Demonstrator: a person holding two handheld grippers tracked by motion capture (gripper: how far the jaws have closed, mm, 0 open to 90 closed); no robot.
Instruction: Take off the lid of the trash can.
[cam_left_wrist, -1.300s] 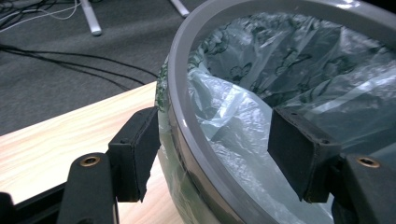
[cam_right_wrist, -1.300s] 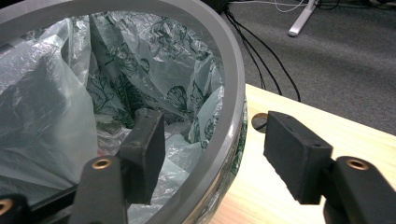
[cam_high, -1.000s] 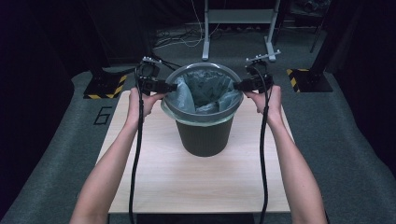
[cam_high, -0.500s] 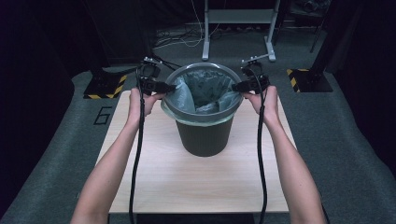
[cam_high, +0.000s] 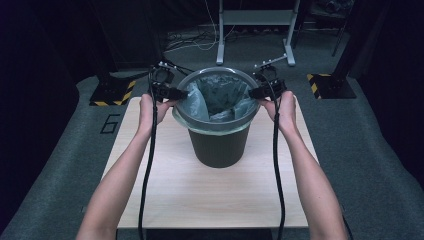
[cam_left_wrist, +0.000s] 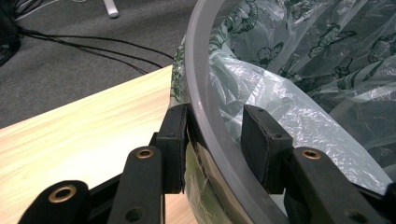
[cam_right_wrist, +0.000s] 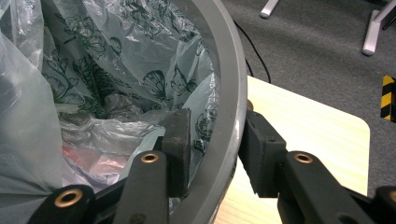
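Seen from above, a person's two bare forearms reach forward from the near edge of a pale wooden table (cam_high: 210, 195), each hand holding a black two-jaw gripper with a cable trailing back along the arm. Past the hands, a dark bin (cam_high: 218, 145) stands upright near the table's far half, between the two grippers, topped by a grey ring (cam_high: 216, 124) that clamps a translucent plastic liner (cam_high: 220, 97) printed with leaves and butterflies. The left gripper (cam_high: 179, 93) straddles the ring on the bin's left side: in its own view, the outer pad lies against the outside of the rim and the inner pad (cam_left_wrist: 261, 140) sits just inside, close to the ring with liner film beside it (whether that pad presses yet is hard to tell). The right gripper (cam_high: 254, 92) straddles the opposite side, one pad (cam_right_wrist: 177, 140) inside against the liner, the other outside against the ring. Both sets of jaws have just been closing, with the ring between them. As a judgement, the reach and placement look done and the grip is nearly set; lifting the ring off and freeing the liner seem still to come. Beyond the table lie grey carpet, loose cables and a metal stand (cam_high: 255, 30).
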